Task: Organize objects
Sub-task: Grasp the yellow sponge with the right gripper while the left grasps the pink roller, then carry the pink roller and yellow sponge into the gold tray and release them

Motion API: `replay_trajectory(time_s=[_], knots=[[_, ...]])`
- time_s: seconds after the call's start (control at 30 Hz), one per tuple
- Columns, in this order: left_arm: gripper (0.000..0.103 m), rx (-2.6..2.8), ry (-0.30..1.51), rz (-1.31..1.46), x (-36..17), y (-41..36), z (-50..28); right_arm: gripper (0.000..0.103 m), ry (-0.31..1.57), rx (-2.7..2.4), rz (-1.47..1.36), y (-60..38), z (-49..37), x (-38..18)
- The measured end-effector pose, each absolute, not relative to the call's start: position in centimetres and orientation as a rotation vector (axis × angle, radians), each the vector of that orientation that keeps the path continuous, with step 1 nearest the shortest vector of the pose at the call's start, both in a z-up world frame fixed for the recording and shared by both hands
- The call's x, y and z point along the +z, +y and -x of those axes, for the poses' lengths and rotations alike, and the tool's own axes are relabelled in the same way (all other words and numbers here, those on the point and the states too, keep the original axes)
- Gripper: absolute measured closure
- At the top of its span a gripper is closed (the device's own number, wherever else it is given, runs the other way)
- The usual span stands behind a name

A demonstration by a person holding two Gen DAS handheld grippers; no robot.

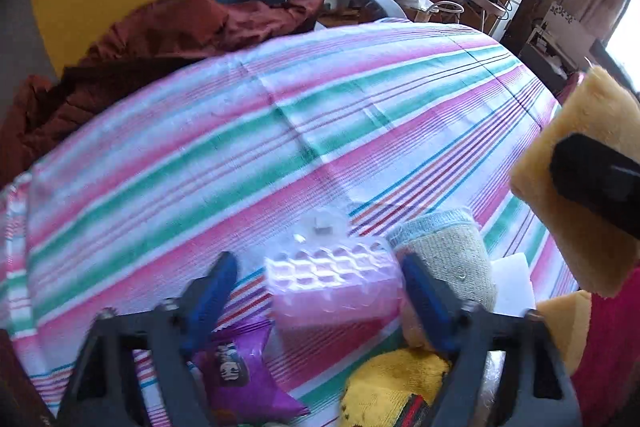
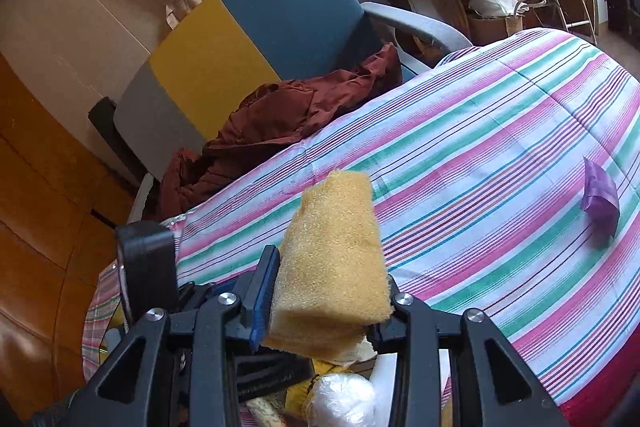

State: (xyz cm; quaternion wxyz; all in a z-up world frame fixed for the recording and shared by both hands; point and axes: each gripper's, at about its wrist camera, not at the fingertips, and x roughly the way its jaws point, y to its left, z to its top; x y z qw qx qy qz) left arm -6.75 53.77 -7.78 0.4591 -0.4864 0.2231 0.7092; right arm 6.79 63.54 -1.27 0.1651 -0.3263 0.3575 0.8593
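The yellow sponge (image 2: 336, 259), long axis pointing up and away along the fingers, was clenched in the right claw (image 2: 326, 301) above the striped table (image 2: 480, 155), while the released left claw (image 1: 320, 291) straddled a pink pack (image 1: 336, 283).

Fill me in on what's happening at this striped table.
A person is sorting small items with two handheld grippers. The right gripper is shut on a yellow sponge, held up off the striped cloth. The left gripper straddles a pink bubble-wrapped packet lying on the cloth, its fingers not visibly pressing it. A purple wrapper and a grey sock lie close by.
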Motion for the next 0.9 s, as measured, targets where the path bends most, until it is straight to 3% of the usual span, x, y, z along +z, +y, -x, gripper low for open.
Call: replay_trajectory(time_s=[0.23,0.57,0.9], knots=[[0.037,1.774,0.572,1.12,-7.8,52.6,5.7,0.066,0.985,2.444,0.946,63.2,-6.6,-1.4],[0.037,1.866,0.437,1.026,-2.3,47.5,5.8,0.066,0.932,2.543,0.977,61.6,-5.5,-1.3],[0.037,2.01,0.33,1.006,2.0,37.3,4.6,0.066,0.71,2.736,1.123,56.3,-3.0,-1.1]])
